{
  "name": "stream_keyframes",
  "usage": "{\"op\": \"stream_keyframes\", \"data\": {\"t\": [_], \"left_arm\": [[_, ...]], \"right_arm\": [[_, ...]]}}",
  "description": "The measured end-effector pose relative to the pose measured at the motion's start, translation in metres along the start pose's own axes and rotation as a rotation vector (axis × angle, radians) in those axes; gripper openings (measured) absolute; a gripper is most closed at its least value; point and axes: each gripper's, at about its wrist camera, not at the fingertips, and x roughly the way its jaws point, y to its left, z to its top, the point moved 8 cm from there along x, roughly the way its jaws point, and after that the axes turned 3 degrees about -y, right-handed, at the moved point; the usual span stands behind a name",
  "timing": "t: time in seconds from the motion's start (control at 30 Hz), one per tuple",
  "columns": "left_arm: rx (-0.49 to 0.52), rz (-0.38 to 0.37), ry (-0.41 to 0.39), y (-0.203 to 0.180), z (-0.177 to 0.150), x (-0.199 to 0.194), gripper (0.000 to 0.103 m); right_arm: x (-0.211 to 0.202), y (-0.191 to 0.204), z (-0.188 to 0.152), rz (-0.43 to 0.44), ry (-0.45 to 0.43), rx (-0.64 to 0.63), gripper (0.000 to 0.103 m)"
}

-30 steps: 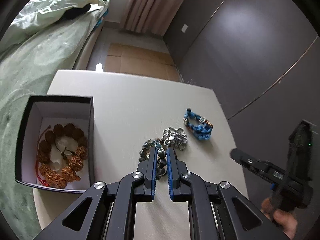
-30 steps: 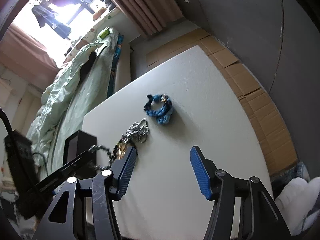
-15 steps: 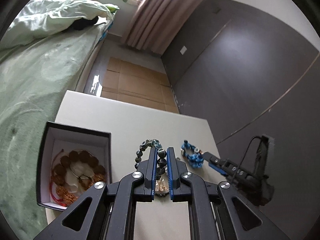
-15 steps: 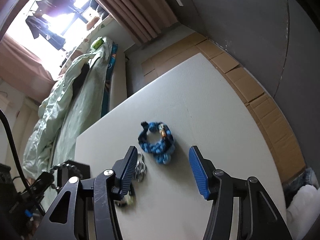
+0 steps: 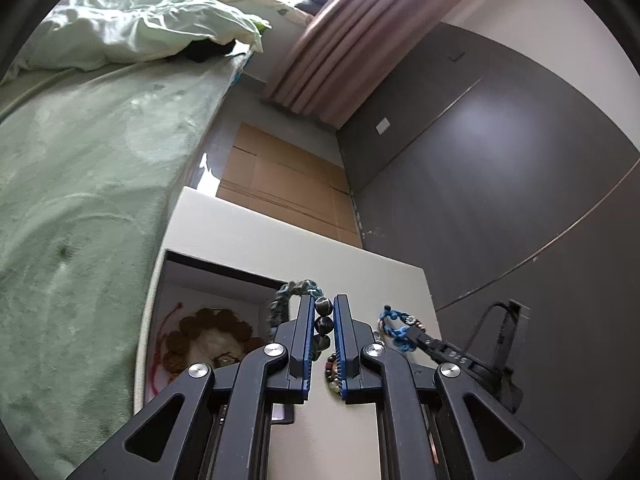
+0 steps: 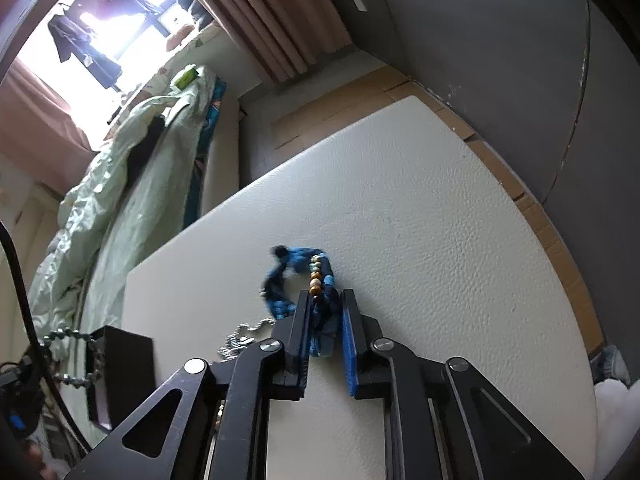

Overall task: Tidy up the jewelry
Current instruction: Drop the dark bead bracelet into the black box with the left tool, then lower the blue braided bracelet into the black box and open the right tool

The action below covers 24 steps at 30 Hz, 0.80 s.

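Note:
My left gripper [image 5: 323, 308] is shut on a dark green bead bracelet [image 5: 298, 292] and holds it in the air beside the black box [image 5: 224, 276], which holds a brown bead bracelet [image 5: 204, 332]. The held bracelet also shows in the right wrist view [image 6: 76, 356], next to the box [image 6: 120, 364]. My right gripper [image 6: 325, 300] is shut on a blue braided bracelet [image 6: 288, 268] lying on the white table [image 6: 420, 220]. A silver chain bracelet [image 6: 244, 338] lies just left of it. The blue bracelet [image 5: 394, 322] and my right gripper [image 5: 416, 334] also show in the left wrist view.
A bed with a green cover [image 5: 80, 160] runs along the table's left side. Brown cardboard [image 5: 280, 184] covers the floor beyond the table. A dark wall [image 5: 500, 180] stands to the right. The table's far and right edges are near.
My left gripper lifted the dark green bracelet off the table and carried it left toward the box. My right gripper moved onto the blue bracelet and closed on it.

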Motion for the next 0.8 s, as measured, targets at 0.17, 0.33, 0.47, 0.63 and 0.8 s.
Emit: {"op": "stream_keyframes", "data": {"t": [0.17,0.33,0.47,0.63,0.8], "left_arm": [[-0.026,-0.010,-0.023,0.014,0.004,-0.008,0.010],[-0.043,0.007,-0.012,0.024,0.007,-0.008,0.010],[-0.057,0.032,0.003,0.033,0.009,-0.008,0.018],[-0.084,0.056,-0.040,0.040,0.013,-0.019,0.064],[-0.076,0.086,-0.050,0.047,0.015,-0.027,0.075]], "right_arm": [[-0.020,0.022,0.002,0.054,-0.048,-0.026,0.015],[-0.034,0.049,0.002,0.126,-0.082,-0.032,0.015],[-0.042,0.077,-0.001,0.202,-0.097,-0.045,0.015],[-0.051,0.117,-0.010,0.305,-0.110,-0.086,0.015],[-0.044,0.149,-0.025,0.375,-0.071,-0.112,0.015]]}}
